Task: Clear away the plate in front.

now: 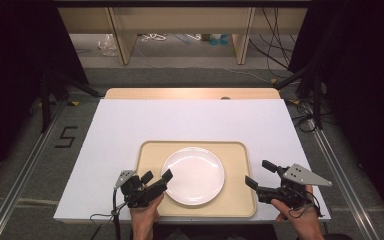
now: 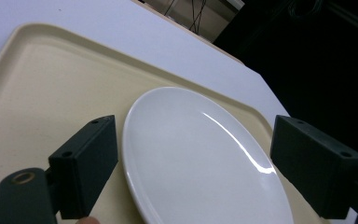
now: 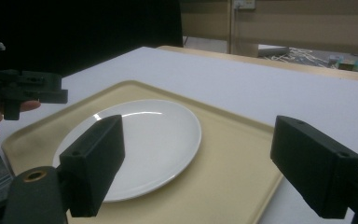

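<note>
– High view first: where is the plate (image 1: 193, 175)?

– It lies flat in the middle of the beige tray (image 1: 240, 150), which sits on the white worktop (image 1: 190, 120) toward the near edge.

– And the left tool (image 1: 156, 177)?

– It is held in a hand at the tray's near left corner, just beside the plate's left rim. Its jaws stand wide apart and grip nothing.

– Does the left gripper view agree?

– Yes. The plate (image 2: 200, 158) runs up between the two black jaws, but neither jaw presses on it; one is beside the rim over the tray (image 2: 42, 88), the other is off toward the far side.

– The right tool (image 1: 260, 174)?

– Held over the worktop just past the tray's right edge, apart from the plate. Its jaws are spread wide as well, with nothing between them.

– What does the right gripper view show?

– The plate (image 3: 154, 140) on the tray (image 3: 233, 158) ahead of the jaws, and the left tool (image 3: 51, 91) farther off at the left edge.
</note>
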A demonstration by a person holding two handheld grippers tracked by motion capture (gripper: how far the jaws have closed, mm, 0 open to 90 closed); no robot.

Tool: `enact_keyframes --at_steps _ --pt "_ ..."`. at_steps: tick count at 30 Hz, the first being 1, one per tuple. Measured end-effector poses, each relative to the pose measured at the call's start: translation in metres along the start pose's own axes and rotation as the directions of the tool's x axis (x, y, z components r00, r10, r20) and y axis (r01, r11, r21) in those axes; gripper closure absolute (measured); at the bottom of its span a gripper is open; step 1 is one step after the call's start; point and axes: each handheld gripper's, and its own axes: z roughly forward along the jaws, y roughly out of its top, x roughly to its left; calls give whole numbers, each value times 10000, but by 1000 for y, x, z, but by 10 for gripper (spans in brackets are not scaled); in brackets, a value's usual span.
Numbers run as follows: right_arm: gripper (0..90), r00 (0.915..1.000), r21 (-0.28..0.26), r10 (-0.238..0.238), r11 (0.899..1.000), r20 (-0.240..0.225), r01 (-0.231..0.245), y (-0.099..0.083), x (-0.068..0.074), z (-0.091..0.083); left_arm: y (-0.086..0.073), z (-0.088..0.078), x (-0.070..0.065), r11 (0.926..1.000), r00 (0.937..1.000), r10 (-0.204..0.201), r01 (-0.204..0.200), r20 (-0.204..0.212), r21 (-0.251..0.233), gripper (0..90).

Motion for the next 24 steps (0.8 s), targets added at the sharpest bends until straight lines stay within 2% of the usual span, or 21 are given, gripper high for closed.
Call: enact_keyframes --at_steps 2,4,5,9,10,11,13,14,15,16,19,22,23,24 --pt "184 10000 -10 -1 10000 -15 1 0 0 0 1 -2 1 10000 9999 91 -91 41 37 150" --pt "183 10000 40 13 10000 -5 -13 0 0 0 2 -6 2 9990 9989 450 -451 117 19 150" --pt "183 10000 36 -3 10000 -5 3 0 0 0 3 -11 2 9966 9966 820 -820 -7 111 151" --pt "183 10000 106 -20 9999 49 19 0 1 0 4 -13 -2 9937 9937 1122 -1122 3 12 151" --pt "182 10000 -5 73 10000 17 -73 -1 1 0 3 -14 -4 9920 9917 1256 -1259 258 77 151" --pt "182 10000 -5 73 10000 17 -73 -1 1 0 3 -14 -4 9920 9917 1256 -1259 258 77 151" --pt "182 9999 95 76 9999 100 -77 0 1 -1 3 -14 -6 9884 9880 1516 -1519 307 91 151" --pt "182 9998 176 122 9998 169 -125 0 2 -3 3 -16 -7 9823 9824 1860 -1864 184 185 151" --pt "182 9998 176 122 9998 169 -125 0 2 -3 3 -16 -7 9823 9824 1860 -1864 184 185 151" --pt "182 9999 105 119 9999 84 -120 -1 2 -3 2 -15 -10 9836 9836 1802 -1801 94 -109 151" --pt "180 9998 214 191 9996 56 -193 0 3 -4 2 -16 -10 9837 9836 1793 -1791 201 -139 151" --pt "176 9999 190 103 9998 104 -105 -1 3 -3 1 -21 -11 9724 9725 2315 -2306 246 -347 152" --pt "176 9999 190 103 9998 104 -105 -1 3 -3 1 -21 -11 9724 9725 2315 -2306 246 -347 152" --pt "171 9998 239 170 9996 49 -171 -1 4 -3 0 -23 -11 9651 9654 2598 -2588 214 -398 152"
